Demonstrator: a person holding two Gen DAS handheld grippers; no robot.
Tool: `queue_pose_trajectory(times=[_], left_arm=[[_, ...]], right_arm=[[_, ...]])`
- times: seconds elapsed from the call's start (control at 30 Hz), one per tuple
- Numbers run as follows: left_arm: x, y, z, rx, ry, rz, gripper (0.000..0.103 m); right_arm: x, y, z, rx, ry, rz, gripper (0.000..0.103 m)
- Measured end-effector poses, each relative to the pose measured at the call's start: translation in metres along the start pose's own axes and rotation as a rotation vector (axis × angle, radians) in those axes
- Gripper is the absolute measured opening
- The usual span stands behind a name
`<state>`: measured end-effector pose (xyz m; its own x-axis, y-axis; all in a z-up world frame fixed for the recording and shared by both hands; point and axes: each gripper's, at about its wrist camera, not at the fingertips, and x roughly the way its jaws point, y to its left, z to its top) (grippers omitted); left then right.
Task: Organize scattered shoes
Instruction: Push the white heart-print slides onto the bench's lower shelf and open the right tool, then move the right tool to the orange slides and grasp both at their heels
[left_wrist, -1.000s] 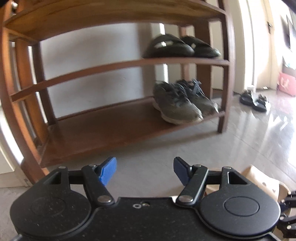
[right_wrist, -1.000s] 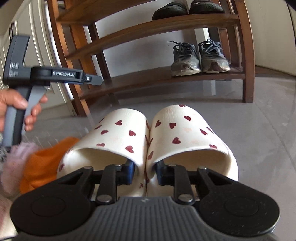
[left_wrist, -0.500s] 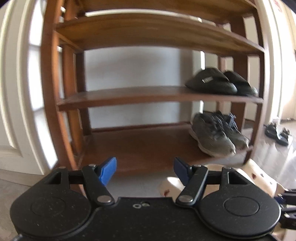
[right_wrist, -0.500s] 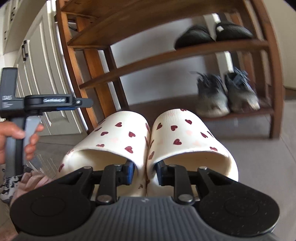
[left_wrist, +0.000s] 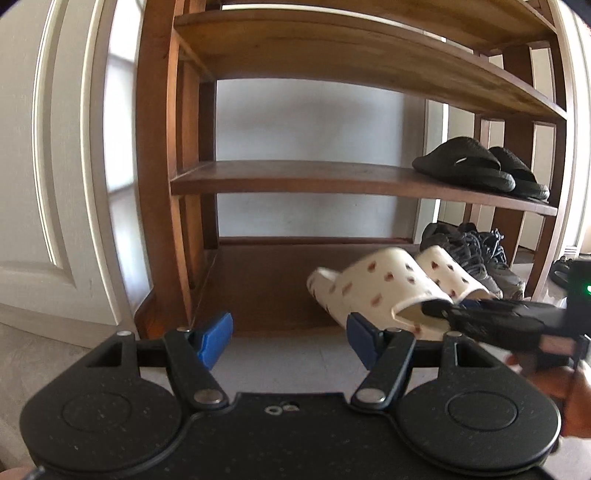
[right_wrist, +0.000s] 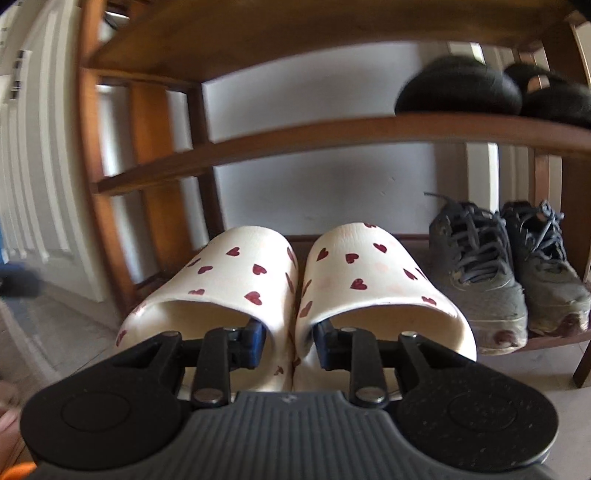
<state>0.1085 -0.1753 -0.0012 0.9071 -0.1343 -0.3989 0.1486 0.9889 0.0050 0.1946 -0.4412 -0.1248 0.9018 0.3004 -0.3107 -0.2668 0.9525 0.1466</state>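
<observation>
**Mia:** How is the right claw (right_wrist: 288, 341) standing?

**Ben:** It points a little down toward the brown wooden shoe rack (right_wrist: 332, 133). One blue finger sits inside each of the two cream rubber slippers with small red hearts (right_wrist: 354, 273), and the inner walls of both are between the fingers. The jaws are opening right now. The slippers are still held together, side by side, toes toward the rack.

**Mia:** Where are the slippers?

**Ben:** In the left view the cream slippers (left_wrist: 384, 288) are over the bottom shelf of the rack (left_wrist: 266, 284), tipped a bit. I cannot tell if their soles touch the wood. A person's hand (left_wrist: 576, 391) holds the black handle of that claw at the right edge.

**Mia:** And the left claw (left_wrist: 288, 341)?

**Ben:** It is wide open with nothing in it. Its blue fingertips (left_wrist: 216, 341) hang over the grey floor (left_wrist: 288, 354) just in front of the rack, pointing a little down.

**Mia:** What is in the rack?

**Ben:** On the bottom shelf, right beside the slippers, stands a pair of dark grey lace-up sneakers (right_wrist: 506, 273). On the shelf above them is a pair of black slide sandals (left_wrist: 480, 168), near the right post. The left part of both shelves is bare wood.
</observation>
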Motion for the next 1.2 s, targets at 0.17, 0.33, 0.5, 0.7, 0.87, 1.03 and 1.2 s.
queue_pose_trajectory(times=[0.17,0.33,0.5,0.7,0.87,1.03,1.2], left_arm=[[0.003,0.013,-0.006,-0.018,0.033,0.015,0.068],[0.002,0.025,-0.011,-0.036,0.057,0.039,0.068],[0.000,0.038,-0.016,-0.064,0.075,0.066,0.068],[-0.005,0.045,-0.018,-0.083,0.081,0.086,0.068],[-0.011,0.050,-0.023,-0.087,0.085,0.083,0.068],[-0.022,0.049,-0.030,-0.041,0.095,0.074,0.068],[-0.028,0.047,-0.034,-0.062,0.117,0.067,0.068]], right_arm=[[0.034,0.011,0.005,-0.011,0.015,-0.075,0.032],[0.086,0.016,0.012,0.012,0.083,-0.168,0.034],[0.123,0.022,0.023,0.001,0.096,-0.213,0.039],[0.128,0.028,0.029,0.016,0.134,-0.203,0.047],[0.077,0.034,0.021,-0.002,0.109,-0.141,0.059],[0.015,0.036,0.004,0.061,0.321,0.081,0.060],[-0.006,0.056,-0.035,0.225,0.890,0.339,0.060]])
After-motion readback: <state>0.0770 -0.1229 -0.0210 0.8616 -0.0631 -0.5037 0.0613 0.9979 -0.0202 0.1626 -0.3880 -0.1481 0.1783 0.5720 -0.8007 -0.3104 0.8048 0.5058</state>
